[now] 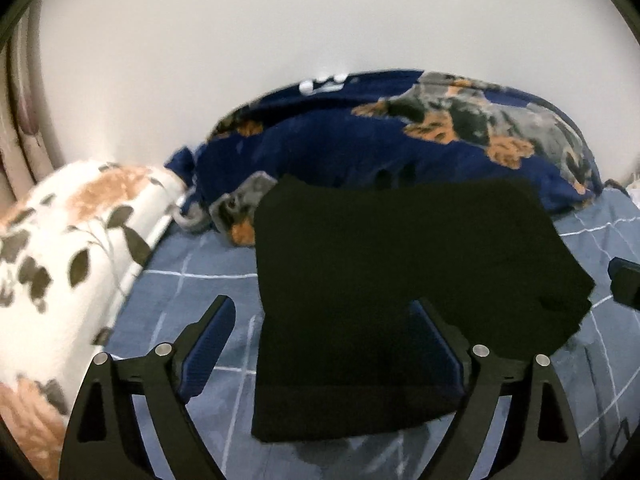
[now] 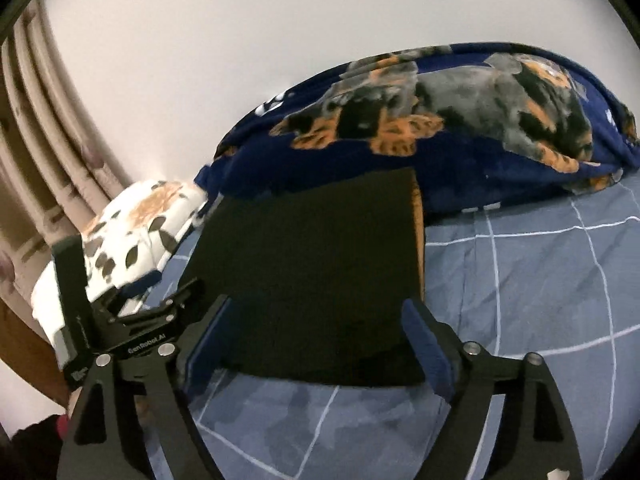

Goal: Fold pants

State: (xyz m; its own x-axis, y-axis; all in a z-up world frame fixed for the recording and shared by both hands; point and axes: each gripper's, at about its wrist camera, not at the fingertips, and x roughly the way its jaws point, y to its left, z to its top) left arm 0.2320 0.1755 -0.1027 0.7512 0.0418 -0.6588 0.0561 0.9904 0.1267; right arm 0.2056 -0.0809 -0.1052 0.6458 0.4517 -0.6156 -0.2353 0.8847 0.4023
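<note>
Black cloth, the pants [image 1: 400, 272] lie folded into a compact, roughly rectangular stack on the blue checked bedsheet [image 1: 188, 292], toward the back of the bed, their far edge just beside the navy dog-print blanket [image 1: 400, 140]. In the right wrist view the stack [image 2: 312, 280] looks squared off, with a thin orange-brown strip showing along its right edge; what that strip is cannot be told.

Both tools are let go. The left gripper [image 1: 324, 344] has its jaws spread wide, straddling the near left part of the stack, with its right finger over the cloth; no pad is seen to press. The right gripper [image 2: 316, 340] is likewise spread, its fingers either side of the near edge, holding nothing.

Judging by the drape, the fabric is soft, light and limp, not slippery; layers would likely sag or slide apart if lifted by one corner. A pinch through all layers at the two near corners, or along the thick folded edge, looks safest.

Around it: the blanket heaped against the white wall [image 1: 240, 40] behind, a white leaf-print quilt [image 1: 72, 248] at the bed's left side, a curtain [image 2: 48, 140] beyond. The sheet to the right is open; the blanket crowds the far edge.
</note>
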